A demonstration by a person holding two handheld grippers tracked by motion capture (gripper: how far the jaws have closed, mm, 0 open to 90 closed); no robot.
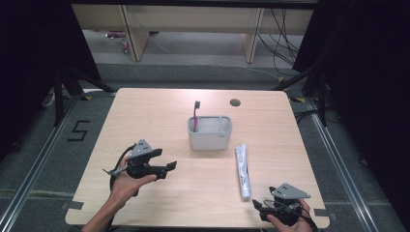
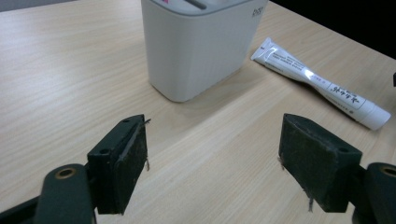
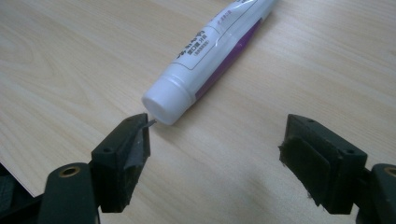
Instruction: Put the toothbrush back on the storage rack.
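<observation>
You are seated at a pale wooden worktop [image 1: 145,116] with a two-jaw gripper in each hand. A white toothpaste tube [image 1: 242,170] lies flat toward the right edge, cap end nearest you, crimped end just beside a white holder [image 1: 209,133] standing near the centre; a toothbrush [image 1: 196,115] stands upright in the holder's left compartment. Your right gripper [image 3: 215,154] rests by the near right corner, jaws wide apart and empty, its left pad [image 3: 138,148] almost at the tube's cap [image 3: 161,105]. Your left gripper [image 1: 163,163] hovers left of centre, jaws also wide apart, holding nothing, aimed at the holder. The tube looks like the thing to lift: shift the right gripper so the tube's body sits squarely between both pads, above the cap, then close gently, since the soft tube may squash or slip.
</observation>
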